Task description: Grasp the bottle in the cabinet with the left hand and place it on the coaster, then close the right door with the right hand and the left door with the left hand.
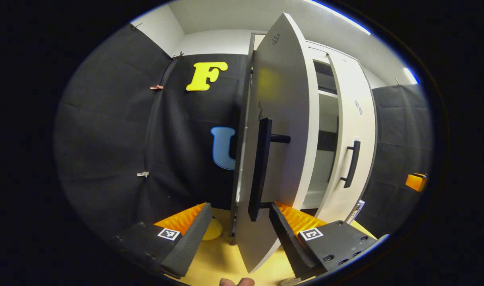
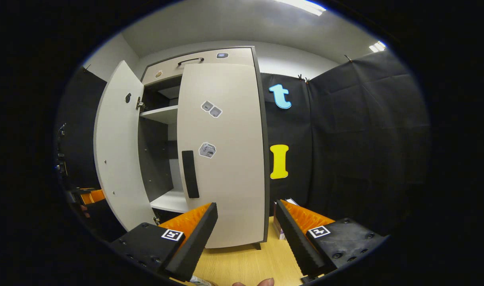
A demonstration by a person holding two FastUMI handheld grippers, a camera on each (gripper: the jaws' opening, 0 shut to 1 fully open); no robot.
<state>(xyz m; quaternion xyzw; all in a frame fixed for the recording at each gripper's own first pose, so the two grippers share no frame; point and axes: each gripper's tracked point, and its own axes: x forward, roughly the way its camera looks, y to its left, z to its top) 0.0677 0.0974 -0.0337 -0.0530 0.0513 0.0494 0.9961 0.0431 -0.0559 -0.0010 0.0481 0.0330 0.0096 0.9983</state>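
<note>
Wooden tabletop [image 2: 245, 262] under pale cabinet [image 2: 222, 159]

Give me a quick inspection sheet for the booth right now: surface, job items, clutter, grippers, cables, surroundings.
Surface: wooden tabletop, bare in front of the cabinet.
Job's things: right door shut or nearly so; left door ajar, its handle between the left gripper's fingers; yellow round coaster on the table.
Clutter: small box beside the cabinet.
Grippers: left gripper open; right gripper open, holding nothing.
Cables: nothing seen.
Surroundings: black cloth wall.
</note>
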